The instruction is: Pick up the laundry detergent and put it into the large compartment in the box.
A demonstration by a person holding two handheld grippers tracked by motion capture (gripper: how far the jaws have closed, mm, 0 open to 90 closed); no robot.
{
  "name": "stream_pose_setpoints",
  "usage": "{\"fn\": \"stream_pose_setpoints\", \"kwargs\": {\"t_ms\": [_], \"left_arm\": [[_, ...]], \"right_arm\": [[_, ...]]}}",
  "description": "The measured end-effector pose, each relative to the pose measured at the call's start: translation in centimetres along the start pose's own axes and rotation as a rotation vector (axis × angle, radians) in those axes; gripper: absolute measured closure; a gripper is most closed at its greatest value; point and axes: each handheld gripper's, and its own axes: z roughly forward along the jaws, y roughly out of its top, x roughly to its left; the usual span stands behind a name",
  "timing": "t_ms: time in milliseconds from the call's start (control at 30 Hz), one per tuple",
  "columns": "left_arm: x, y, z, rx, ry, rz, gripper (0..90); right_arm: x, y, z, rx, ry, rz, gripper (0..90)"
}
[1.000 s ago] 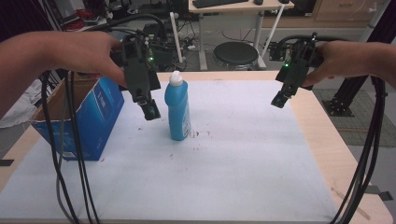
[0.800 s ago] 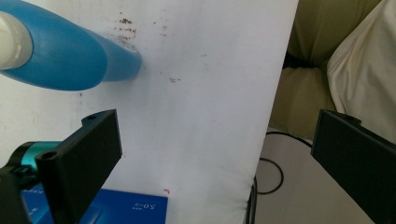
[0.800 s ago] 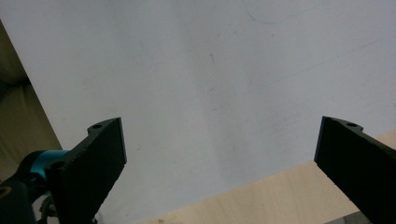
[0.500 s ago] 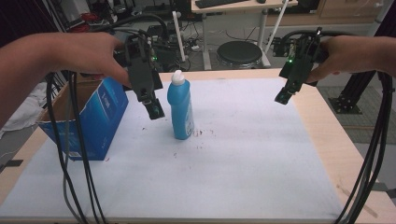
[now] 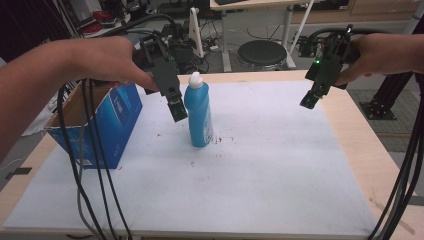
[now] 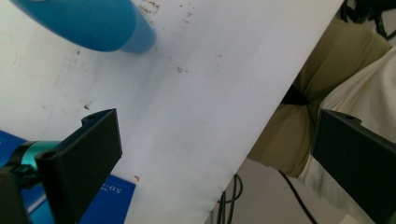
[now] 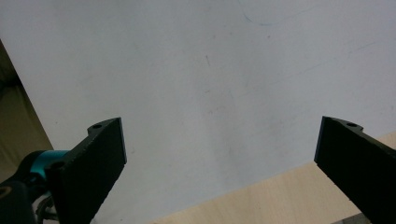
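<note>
Two spread grippers above the worktop, one upright bottle between them.

The left gripper (image 5: 177, 111), jaws wide and empty, hangs just left of the standing blue bottle (image 5: 200, 115) near the worktop's (image 5: 280, 165) far edge; the right gripper (image 5: 308, 101), equally spread, hovers well apart at the right edge.

Bottle (image 5: 199, 112) and box (image 5: 102, 122) left; right side open.

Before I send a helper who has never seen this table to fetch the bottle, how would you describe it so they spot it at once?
Look at the white sheet covering the wooden table, then at its far left part, just right of the open blue cardboard box. There the blue plastic bottle stands upright beside the left claw. It is the sheet's only standing container, tall and slim, with a white angled nozzle cap.
</note>
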Motion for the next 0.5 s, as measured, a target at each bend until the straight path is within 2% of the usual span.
{"fn": "stream_pose_setpoints", "kwargs": {"t_ms": [133, 167, 233, 267, 300, 333, 367, 500], "left_arm": [[0.4, 0.1, 0.1, -0.012, 0.010, -0.080, 1.8], [0.4, 0.1, 0.1, -0.012, 0.010, -0.080, 1.8], [0.8, 0.4, 0.3, -0.028, 0.023, -0.166, 1.8], [1.0, 0.5, 0.4, -0.035, 0.031, -0.191, 1.8], [1.0, 0.5, 0.4, -0.035, 0.031, -0.191, 1.8], [1.2, 0.6, 0.4, -0.047, 0.036, -0.235, 1.8], [1.2, 0.6, 0.4, -0.047, 0.036, -0.235, 1.8], [1.7, 0.9, 0.6, -0.055, 0.054, -0.339, 1.8]], "right_arm": [[-0.2, 0.1, 0.1, 0.002, -0.001, 0.002, 1.2], [-0.2, 0.1, 0.1, 0.002, -0.001, 0.002, 1.2], [-0.2, 0.2, 0.2, 0.003, -0.002, 0.003, 1.2], [-0.2, 0.2, 0.2, 0.001, -0.003, 0.001, 1.2], [-0.2, 0.2, 0.2, 0.000, -0.003, 0.001, 1.2], [-0.2, 0.2, 0.2, -0.002, -0.004, 0.001, 1.2], [-0.2, 0.1, 0.2, -0.002, -0.005, 0.001, 1.2], [-0.3, 0.1, 0.2, 0.001, -0.007, 0.002, 1.2]]}}
